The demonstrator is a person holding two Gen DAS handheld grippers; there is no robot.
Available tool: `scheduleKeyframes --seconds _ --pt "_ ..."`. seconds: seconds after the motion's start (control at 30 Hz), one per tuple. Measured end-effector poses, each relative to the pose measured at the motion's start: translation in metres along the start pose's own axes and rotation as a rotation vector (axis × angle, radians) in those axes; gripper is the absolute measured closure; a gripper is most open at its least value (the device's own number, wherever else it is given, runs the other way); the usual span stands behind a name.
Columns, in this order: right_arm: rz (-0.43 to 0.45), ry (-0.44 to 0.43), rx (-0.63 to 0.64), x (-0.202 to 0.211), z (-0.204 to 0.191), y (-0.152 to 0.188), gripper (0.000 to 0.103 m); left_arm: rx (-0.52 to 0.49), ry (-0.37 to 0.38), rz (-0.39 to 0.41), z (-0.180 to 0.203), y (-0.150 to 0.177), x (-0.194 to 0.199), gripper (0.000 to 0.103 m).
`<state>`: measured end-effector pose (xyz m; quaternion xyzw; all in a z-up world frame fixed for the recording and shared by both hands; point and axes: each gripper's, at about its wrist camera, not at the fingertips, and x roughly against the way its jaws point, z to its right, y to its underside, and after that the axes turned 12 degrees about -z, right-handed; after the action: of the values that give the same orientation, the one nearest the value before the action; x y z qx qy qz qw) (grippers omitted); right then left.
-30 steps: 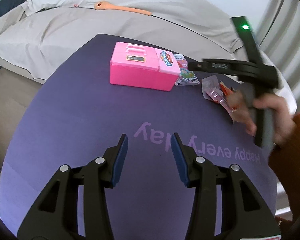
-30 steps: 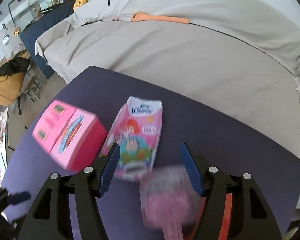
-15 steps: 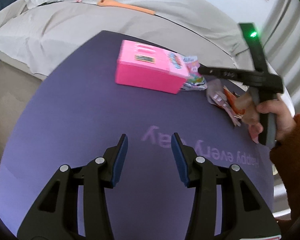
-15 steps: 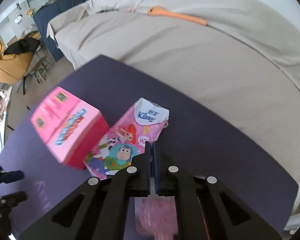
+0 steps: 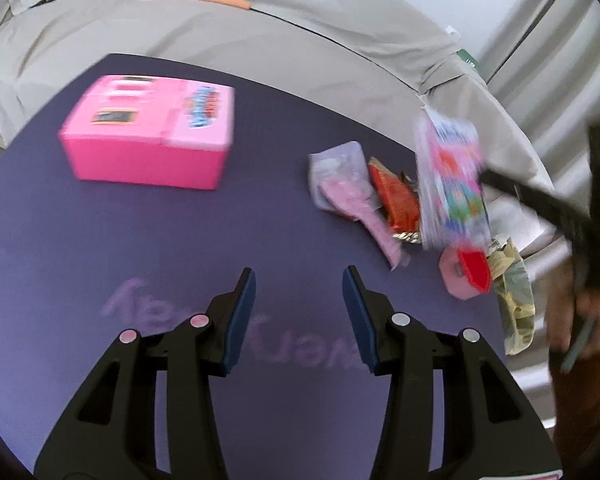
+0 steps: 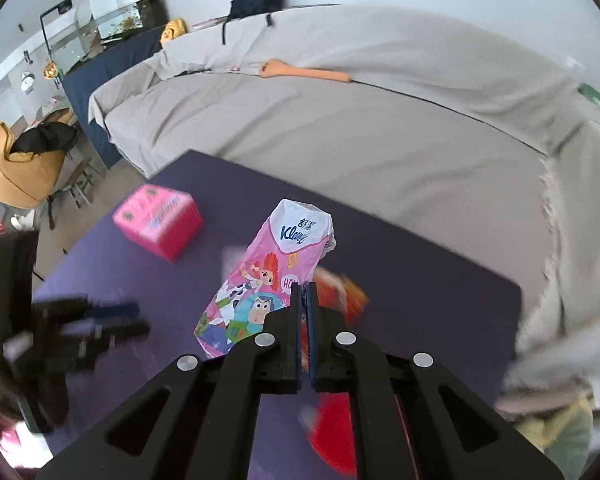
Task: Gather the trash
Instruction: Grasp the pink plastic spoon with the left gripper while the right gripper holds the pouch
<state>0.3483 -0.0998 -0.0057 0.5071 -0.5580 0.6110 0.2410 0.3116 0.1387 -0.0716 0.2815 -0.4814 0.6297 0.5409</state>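
— Two grippers, one load: why is the right gripper (image 6: pixel 303 294) lifting that tissue pack (image 6: pixel 268 276)?

— I'm clamping it by its near edge so it's hanging clear of the purple table (image 5: pixel 100 240); it's coming away as trash.

— And the left gripper (image 5: pixel 298 300)?

— I'm keeping its jaws apart, gripping nothing, facing the wrappers (image 5: pixel 364 188) lying at the table's right.

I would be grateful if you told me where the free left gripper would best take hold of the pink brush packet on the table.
Probably by the narrow handle end of the pink brush packet, which lies flat and points toward the left gripper. Come from above on that near side; the red wrapper crowds its far right edge, and the open jaws look wide enough.
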Motion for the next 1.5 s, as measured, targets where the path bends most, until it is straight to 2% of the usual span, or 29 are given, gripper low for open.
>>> scheduleKeyframes --seconds 0.2,0.37,0.5,0.63,0.83,0.9,0.97,1.03,1.1,1.17,1.27,1.5 --pt "0.008 -0.01 -0.057 0.022 0.029 0.075 0.098 0.004 -0.039 0.012 0.036 -0.036 -0.026 0.06" --pt "-0.014 -0.07 -0.108 0.022 0.037 0.127 0.098 0.02 -0.173 0.021 0.056 -0.062 -0.057 0.06" --pt "-0.048 -0.111 -0.118 0.011 0.035 0.157 0.098 -0.007 -0.261 0.024 0.061 -0.065 -0.069 0.06" --pt "-0.071 -0.147 -0.101 0.002 0.027 0.175 0.098 -0.039 -0.228 -0.003 0.061 -0.053 -0.061 0.061" --pt "-0.08 -0.144 -0.105 0.0 0.022 0.176 0.097 -0.087 -0.216 -0.031 0.052 -0.004 -0.022 0.061" --pt "-0.084 -0.156 -0.129 -0.002 0.022 0.175 0.095 -0.129 -0.222 -0.047 0.051 0.017 -0.011 0.061" --pt "-0.085 -0.179 -0.16 -0.004 0.025 0.173 0.087 -0.172 -0.238 -0.054 0.05 0.035 -0.001 0.061" --pt "-0.08 -0.228 -0.19 -0.006 0.023 0.169 0.064 -0.196 -0.245 -0.06 0.049 0.047 0.003 0.061" --pt "-0.075 -0.253 -0.215 -0.007 0.02 0.165 0.054 -0.201 -0.236 -0.069 0.047 0.058 0.008 0.061" --pt "-0.074 -0.226 -0.226 -0.009 0.013 0.16 0.052 -0.192 -0.233 -0.073 0.043 0.064 0.01 0.061" --pt "-0.087 -0.132 -0.21 -0.013 -0.001 0.151 0.051 -0.2 -0.248 -0.074 0.041 0.071 0.011 0.061" --pt "-0.148 0.009 -0.145 -0.024 -0.026 0.14 0.036 -0.225 -0.213 -0.079 0.04 0.093 0.018 0.061"
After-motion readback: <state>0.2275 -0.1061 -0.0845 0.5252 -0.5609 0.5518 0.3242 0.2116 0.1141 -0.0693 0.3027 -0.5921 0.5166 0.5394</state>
